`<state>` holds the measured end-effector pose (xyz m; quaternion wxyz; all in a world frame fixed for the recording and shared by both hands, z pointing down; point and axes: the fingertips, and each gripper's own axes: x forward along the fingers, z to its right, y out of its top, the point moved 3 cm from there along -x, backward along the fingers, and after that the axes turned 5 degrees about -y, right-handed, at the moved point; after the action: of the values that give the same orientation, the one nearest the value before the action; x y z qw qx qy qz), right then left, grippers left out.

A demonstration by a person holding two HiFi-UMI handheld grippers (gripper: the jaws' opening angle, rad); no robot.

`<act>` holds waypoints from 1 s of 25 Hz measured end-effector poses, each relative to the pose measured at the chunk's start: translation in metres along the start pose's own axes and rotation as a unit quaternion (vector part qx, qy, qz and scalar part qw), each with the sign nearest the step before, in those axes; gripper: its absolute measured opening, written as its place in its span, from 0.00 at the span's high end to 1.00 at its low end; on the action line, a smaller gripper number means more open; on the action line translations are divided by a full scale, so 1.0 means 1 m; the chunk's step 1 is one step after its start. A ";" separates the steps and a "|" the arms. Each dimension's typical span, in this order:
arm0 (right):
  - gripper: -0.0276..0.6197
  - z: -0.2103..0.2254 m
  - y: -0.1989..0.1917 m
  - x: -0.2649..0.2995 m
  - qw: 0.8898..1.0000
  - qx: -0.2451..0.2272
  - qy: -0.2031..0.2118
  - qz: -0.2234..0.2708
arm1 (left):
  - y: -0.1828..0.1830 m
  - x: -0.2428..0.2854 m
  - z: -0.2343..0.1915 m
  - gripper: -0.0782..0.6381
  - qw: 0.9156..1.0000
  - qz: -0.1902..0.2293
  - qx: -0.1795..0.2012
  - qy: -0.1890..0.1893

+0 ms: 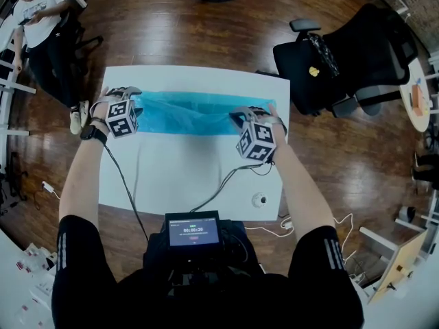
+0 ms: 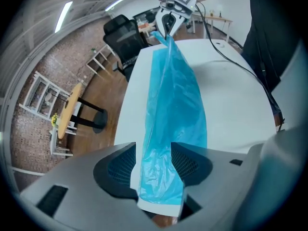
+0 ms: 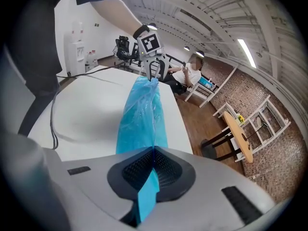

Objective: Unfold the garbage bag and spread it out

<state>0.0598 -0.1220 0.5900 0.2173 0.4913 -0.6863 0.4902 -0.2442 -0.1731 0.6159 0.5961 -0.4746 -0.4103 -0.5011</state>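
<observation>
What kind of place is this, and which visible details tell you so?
Probably an office or studio workspace: black office chairs stand around a white table on a wood floor, with a brick wall and ceiling strip lights.

Office or lab-type workspace. Wood-plank floor, white table at centre, black office chairs at 2 o'clock, seated person at 10 o'clock. Brick wall, tube lights on an open ceiling, round wooden table by the wall.
</observation>
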 end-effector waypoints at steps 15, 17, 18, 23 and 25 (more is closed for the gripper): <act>0.93 -0.004 0.000 -0.001 1.000 0.006 -0.004 0.001 | -0.008 0.037 0.009 0.84 0.996 -0.027 0.027 -0.081; 0.93 -0.004 -0.001 -0.002 1.000 0.008 -0.005 0.000 | -0.009 0.036 0.012 0.88 0.996 -0.023 0.025 -0.081; 0.93 -0.004 -0.001 -0.002 1.000 0.009 -0.006 0.000 | -0.008 0.033 0.013 0.88 0.997 -0.019 0.023 -0.077; 0.93 -0.002 -0.002 -0.007 1.000 0.012 -0.017 -0.001 | -0.002 0.015 0.015 0.88 0.999 0.001 0.028 -0.034; 0.93 -0.002 -0.002 -0.010 1.000 0.012 -0.023 -0.001 | -0.003 0.009 0.019 0.88 0.999 0.003 0.033 -0.015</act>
<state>0.0654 -0.1155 0.5842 0.1961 0.5056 -0.6844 0.4873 -0.2455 -0.1570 0.6294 0.6067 -0.4634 -0.4336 -0.4787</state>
